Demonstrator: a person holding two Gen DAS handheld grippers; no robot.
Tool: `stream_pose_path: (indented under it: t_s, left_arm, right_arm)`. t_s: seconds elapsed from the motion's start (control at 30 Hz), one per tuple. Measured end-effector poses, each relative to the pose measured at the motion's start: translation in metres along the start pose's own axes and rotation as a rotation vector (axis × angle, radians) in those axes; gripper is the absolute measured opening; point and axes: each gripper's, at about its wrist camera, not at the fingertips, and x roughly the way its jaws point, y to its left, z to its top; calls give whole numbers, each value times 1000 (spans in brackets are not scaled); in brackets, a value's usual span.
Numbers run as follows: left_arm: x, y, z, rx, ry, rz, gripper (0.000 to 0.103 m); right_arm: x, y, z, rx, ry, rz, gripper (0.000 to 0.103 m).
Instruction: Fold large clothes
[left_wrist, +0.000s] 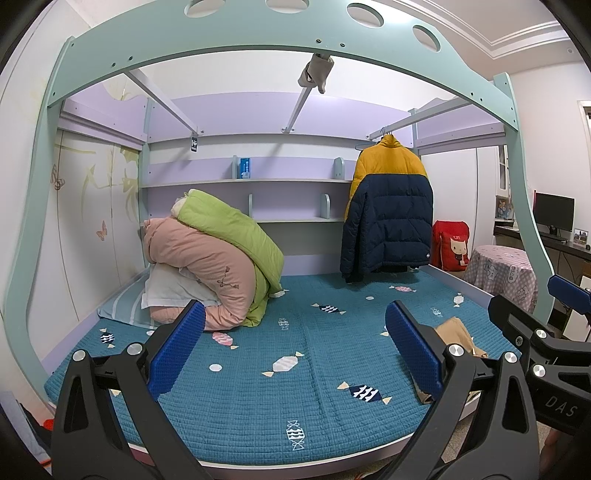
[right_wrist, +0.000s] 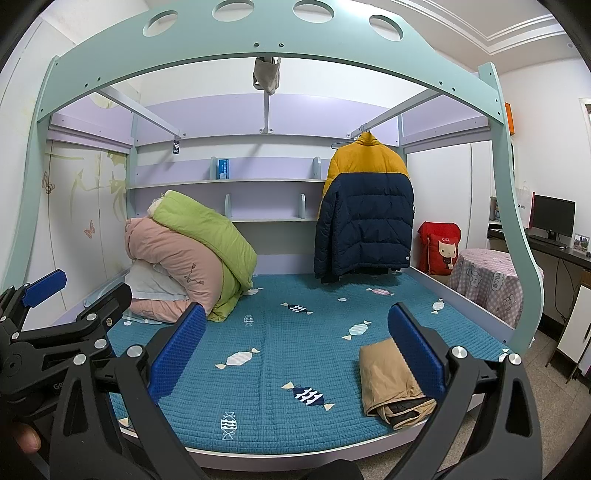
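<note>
Both the left gripper (left_wrist: 293, 350) and the right gripper (right_wrist: 297, 354) hover above the bed (right_wrist: 280, 369) with jaws spread wide, holding nothing. A folded tan garment (right_wrist: 388, 380) lies on the blue quilted mattress near the front right edge, beside the right gripper's right finger. A yellow-and-navy puffer jacket (right_wrist: 364, 214) hangs from a rail at the back. Rolled duvets (left_wrist: 218, 254) sit rear left

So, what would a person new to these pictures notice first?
Probably the yellow and navy jacket hanging on a rail at the back right of the bed. Next, the pink and green quilts piled at the back left. A folded tan garment lies near the front right edge, and both grippers are open, holding nothing.
</note>
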Motion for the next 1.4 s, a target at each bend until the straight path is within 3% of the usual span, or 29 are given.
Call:
stream_pose_path:
  t_s: [1.4]
  left_arm:
    - [2,-11,-2,6,-1,-7,98]
  right_arm:
    - [-6,-9,-2,3,4,-13,95]
